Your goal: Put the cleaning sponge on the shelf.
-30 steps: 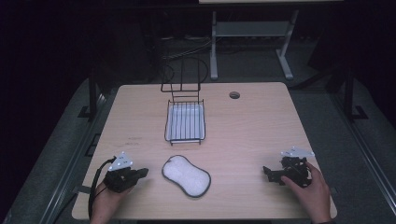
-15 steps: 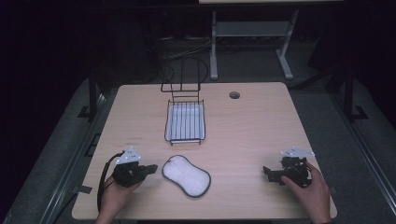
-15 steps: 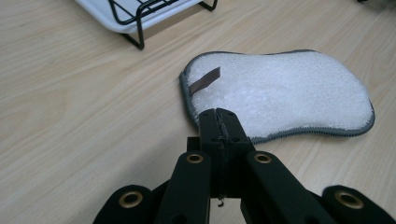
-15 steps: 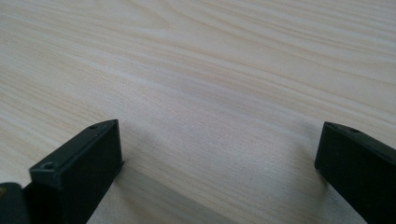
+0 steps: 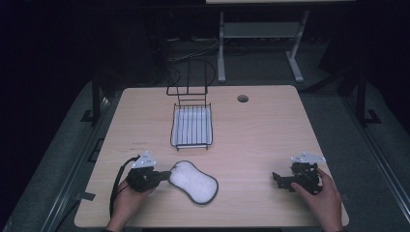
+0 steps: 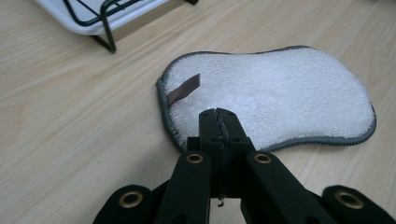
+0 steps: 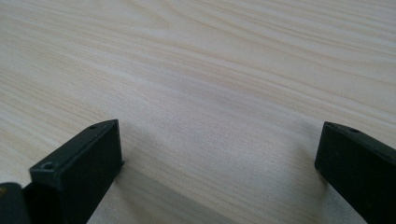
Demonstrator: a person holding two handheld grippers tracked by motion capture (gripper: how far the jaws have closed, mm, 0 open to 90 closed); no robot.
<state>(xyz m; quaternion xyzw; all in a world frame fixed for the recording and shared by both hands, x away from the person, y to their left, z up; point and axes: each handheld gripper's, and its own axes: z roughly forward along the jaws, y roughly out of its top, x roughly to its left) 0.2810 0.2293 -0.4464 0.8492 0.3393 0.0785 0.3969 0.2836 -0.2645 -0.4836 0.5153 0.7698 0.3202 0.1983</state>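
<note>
Softness was judged of the white pad (image 6: 275,100), laid flat near the rack (image 5: 191,126); its grey edge suited pinching. Left gripper (image 6: 218,119) was pressed together over it, right gripper (image 7: 219,154) spread.

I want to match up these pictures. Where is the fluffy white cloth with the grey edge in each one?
High view: the white cloth lies on the table near the front edge, left of middle, just right of the left gripper.
Left gripper view: the cloth spreads across the middle and right, with the shut fingers at its near edge.
Right gripper view: not in it; bare wood between open fingers.
Shared landmark: the black wire rack, at top left in the left gripper view.
</note>
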